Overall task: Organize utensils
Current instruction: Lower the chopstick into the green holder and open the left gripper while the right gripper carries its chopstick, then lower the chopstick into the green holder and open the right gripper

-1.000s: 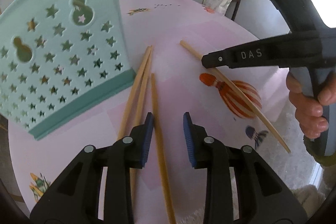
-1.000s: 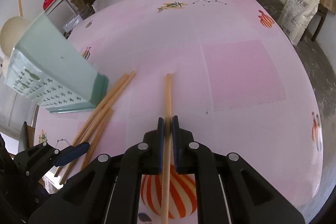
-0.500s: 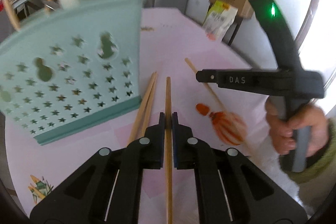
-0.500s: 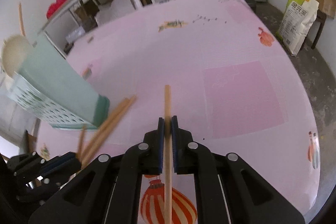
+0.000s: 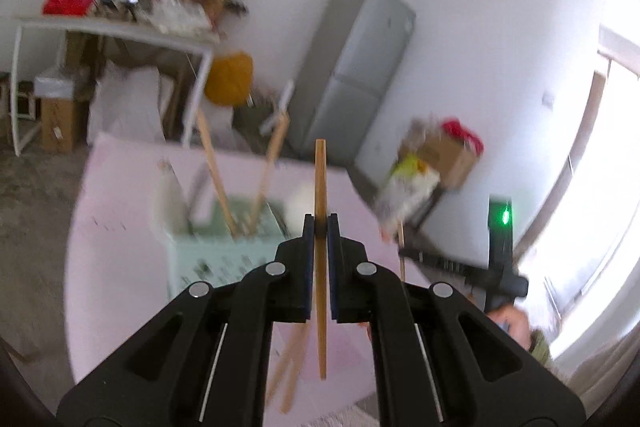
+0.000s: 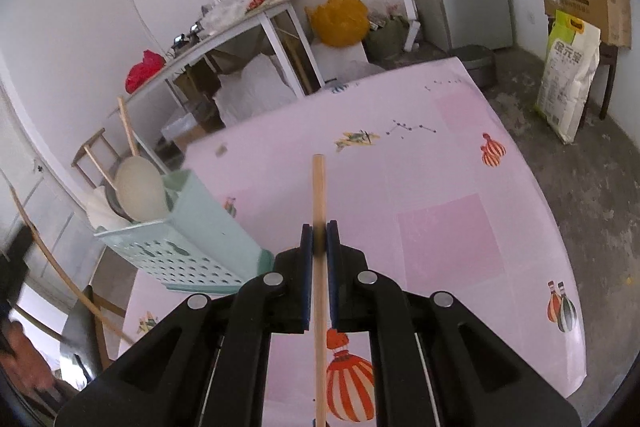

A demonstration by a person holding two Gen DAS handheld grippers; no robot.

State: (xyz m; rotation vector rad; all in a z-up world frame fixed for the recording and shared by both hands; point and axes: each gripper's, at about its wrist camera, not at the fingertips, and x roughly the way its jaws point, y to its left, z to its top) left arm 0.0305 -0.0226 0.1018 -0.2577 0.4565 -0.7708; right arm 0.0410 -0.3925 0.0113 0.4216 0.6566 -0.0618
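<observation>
Above the pink counter (image 6: pixel 440 163), my left tongs (image 5: pixel 316 227) and right tongs (image 6: pixel 319 239) each clamp a chopstick (image 5: pixel 320 167), the holder (image 6: pixel 192 227) nearer my left.

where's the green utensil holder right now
In the right wrist view the green utensil holder stands on the pink table to the left of the right tool, with a pale spoon sticking out of it.

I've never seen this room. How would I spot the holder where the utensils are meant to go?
Start at the big pink table with balloon pictures. Near its left edge in the right wrist view stands a mint-green plastic caddy, its front face pierced with small star-shaped holes. A pale ladle and wooden sticks poke out of its top; nothing else on the table is green.
</observation>
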